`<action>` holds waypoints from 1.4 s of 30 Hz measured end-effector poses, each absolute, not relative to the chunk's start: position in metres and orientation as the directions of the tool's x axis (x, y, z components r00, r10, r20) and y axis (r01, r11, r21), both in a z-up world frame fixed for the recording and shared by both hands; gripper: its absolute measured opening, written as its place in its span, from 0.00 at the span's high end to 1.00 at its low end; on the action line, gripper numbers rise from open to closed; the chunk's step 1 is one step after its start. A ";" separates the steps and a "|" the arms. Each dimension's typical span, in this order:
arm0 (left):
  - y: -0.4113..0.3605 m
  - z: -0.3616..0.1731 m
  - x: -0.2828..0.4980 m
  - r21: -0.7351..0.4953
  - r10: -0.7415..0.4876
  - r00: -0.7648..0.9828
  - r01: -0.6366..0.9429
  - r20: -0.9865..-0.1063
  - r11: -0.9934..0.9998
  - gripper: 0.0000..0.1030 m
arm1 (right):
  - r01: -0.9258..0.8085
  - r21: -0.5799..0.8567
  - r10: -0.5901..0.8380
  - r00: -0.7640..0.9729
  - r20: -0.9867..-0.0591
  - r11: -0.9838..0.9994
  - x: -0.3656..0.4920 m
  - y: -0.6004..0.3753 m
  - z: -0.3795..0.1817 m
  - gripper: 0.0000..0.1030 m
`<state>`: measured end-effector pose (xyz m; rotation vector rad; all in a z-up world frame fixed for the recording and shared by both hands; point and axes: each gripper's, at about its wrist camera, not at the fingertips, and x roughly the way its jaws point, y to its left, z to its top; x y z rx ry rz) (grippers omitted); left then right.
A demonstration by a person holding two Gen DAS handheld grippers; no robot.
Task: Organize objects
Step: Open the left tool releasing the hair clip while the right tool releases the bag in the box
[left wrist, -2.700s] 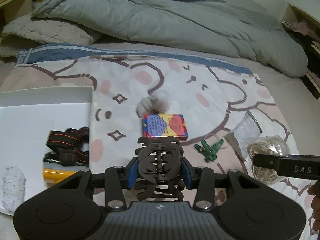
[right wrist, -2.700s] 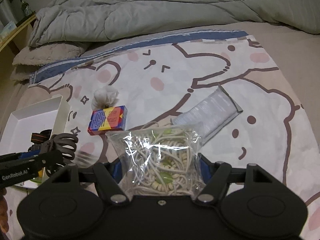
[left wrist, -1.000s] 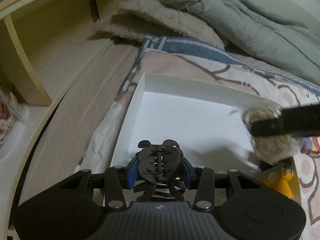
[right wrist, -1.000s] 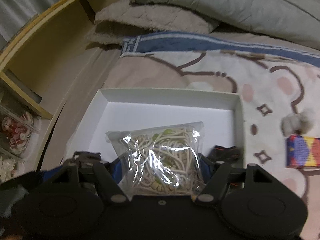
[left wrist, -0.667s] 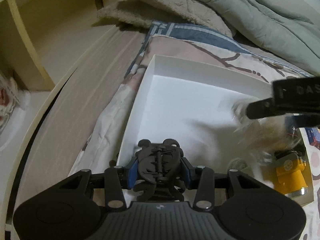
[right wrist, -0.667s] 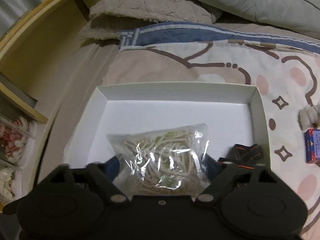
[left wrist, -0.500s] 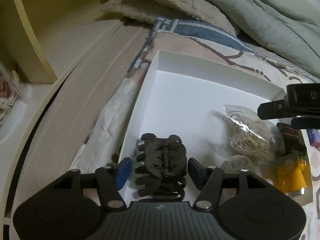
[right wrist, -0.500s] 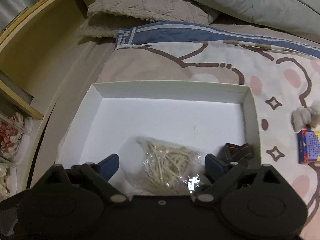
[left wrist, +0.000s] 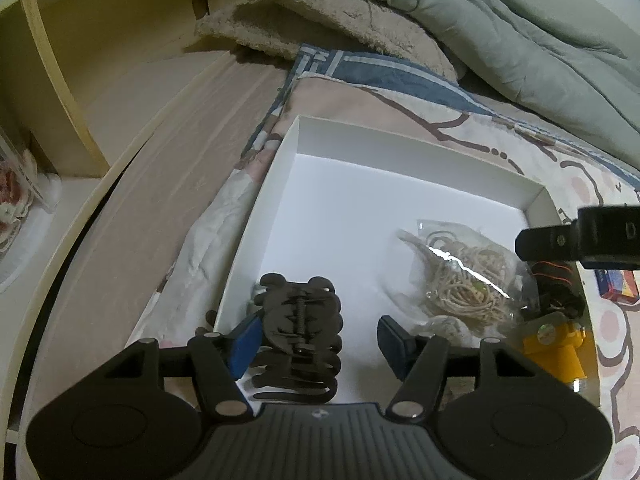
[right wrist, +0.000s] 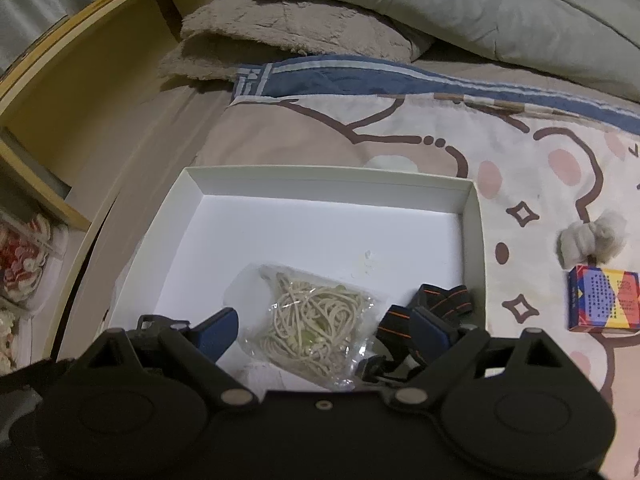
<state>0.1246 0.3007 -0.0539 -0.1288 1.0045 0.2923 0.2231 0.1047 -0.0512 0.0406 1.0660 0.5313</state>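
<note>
A white box (left wrist: 420, 148) lies on the bed at the left. My left gripper (left wrist: 320, 336) is open over its near left corner; a black claw hair clip (left wrist: 300, 316) lies in the box between the fingers, against the left pad. My right gripper (right wrist: 324, 326) is open just above a clear bag of rubber bands (right wrist: 316, 320) that lies in the box; the bag also shows in the left wrist view (left wrist: 464, 276). A black and orange strap (right wrist: 440, 300) and a yellow object (left wrist: 556, 340) sit at the box's right side.
A colourful small box (right wrist: 604, 304) and a grey fluffy ball (right wrist: 588, 240) lie on the cartoon sheet right of the white box. A grey duvet (right wrist: 480, 8) and a beige pillow (right wrist: 288, 32) lie behind. A wooden shelf unit (left wrist: 80, 60) stands to the left.
Both grippers carried their loads from the sheet to the white box and opened. The hair clip and the bag of rubber bands now lie in the box.
</note>
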 end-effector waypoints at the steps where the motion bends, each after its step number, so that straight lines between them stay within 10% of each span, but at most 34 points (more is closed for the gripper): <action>1: 0.300 -0.053 0.124 0.025 0.181 0.504 -0.300 -0.845 0.954 0.37 | -0.402 0.280 0.436 0.374 -0.819 0.871 0.221 0.104 -0.050 0.10; 42: 0.216 -0.009 0.086 0.002 0.128 0.590 -0.210 -0.797 0.978 0.00 | -0.491 0.143 0.420 0.517 -0.746 0.859 0.158 -0.031 -0.020 0.00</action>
